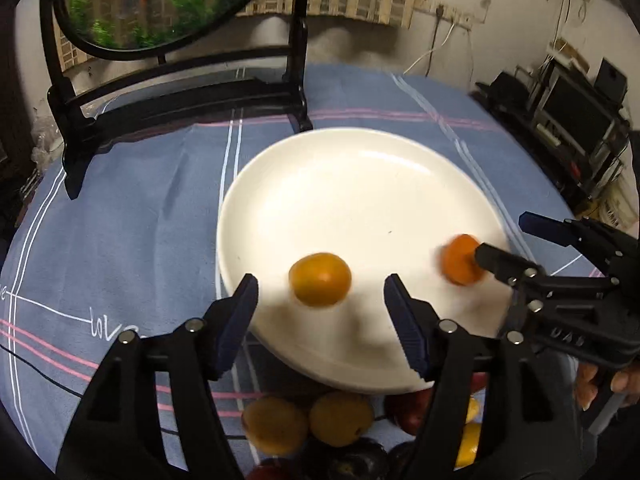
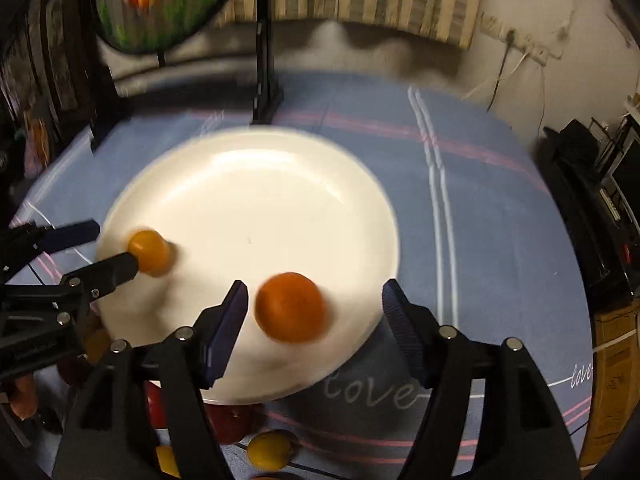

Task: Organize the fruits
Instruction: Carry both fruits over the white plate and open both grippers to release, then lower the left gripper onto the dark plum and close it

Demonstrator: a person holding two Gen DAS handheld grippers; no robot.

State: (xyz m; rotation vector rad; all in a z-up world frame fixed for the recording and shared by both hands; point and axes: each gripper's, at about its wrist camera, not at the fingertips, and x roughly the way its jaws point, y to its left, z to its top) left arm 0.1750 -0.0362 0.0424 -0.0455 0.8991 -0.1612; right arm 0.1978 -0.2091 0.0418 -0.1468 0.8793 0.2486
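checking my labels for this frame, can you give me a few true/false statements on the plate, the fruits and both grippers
1. Two orange fruits are over the white plate. True: a yellow-orange fruit and a deeper orange fruit.
2. The left gripper is shut on a fruit. False: its jaws stand wide apart, the yellow-orange fruit loose between them.
3. The right gripper is open. True.
4. The plate holds dark red fruits. False: the dark red fruits lie on the cloth beside its near rim.
5. The table is bare wood. False: a blue cloth with pink and white stripes covers it.
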